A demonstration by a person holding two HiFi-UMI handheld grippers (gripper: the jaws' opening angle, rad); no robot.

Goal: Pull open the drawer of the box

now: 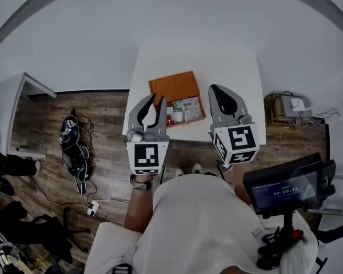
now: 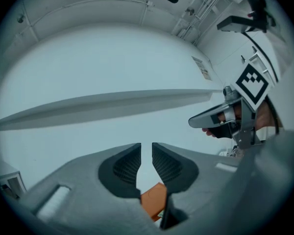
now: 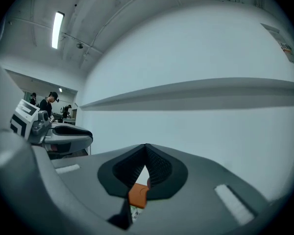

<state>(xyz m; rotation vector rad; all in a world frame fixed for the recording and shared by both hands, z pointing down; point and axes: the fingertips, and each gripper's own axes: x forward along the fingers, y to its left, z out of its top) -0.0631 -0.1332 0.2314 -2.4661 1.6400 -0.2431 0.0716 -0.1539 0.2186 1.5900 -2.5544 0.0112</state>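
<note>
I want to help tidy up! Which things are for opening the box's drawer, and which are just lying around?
For the job:
orange box
its drawer, with small things inside
left claw, open
right claw, shut

Just lying about:
cables on the floor
power strip
screen

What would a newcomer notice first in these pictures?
Two grey grippers side by side in the middle: the left gripper has its jaws apart, the right gripper is shut and empty. Beyond them an orange box lies on the white table, packets showing at its near end.
</note>
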